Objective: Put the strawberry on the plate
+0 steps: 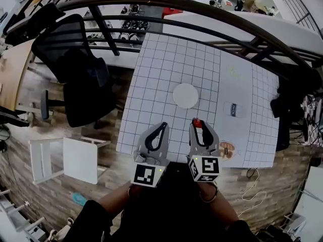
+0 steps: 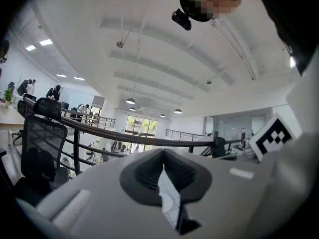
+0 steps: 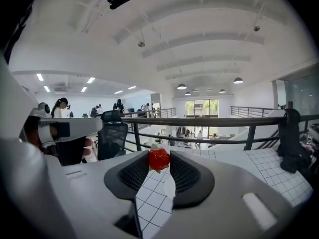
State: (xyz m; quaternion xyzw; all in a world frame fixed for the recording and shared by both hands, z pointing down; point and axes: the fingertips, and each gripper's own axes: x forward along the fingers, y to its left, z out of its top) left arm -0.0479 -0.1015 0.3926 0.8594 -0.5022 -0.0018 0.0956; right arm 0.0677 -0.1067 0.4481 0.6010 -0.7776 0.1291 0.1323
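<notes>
- Over the near edge of the gridded worktop point(image 1: 161, 74), your right gripper point(image 1: 197, 122) has its jaws clenched on the strawberry point(image 3: 159, 159)
- The white plate point(image 1: 185, 95) lies further out, apart from the strawberry
- Your left gripper point(image 1: 162, 127) has its jaws closed on nothing

I see strawberry point(image 3: 159, 159): small, red, glossy, green leaf bits at top and underside. Pinched between tips of right claw point(image 1: 198, 125), held clear of tabletop point(image 1: 151, 84). In head view, strawberry sits on near side of plate point(image 1: 185, 95), slightly right of it, apart, not over it. Plate: white, round, flat, lying level on gridded tabletop.
</notes>
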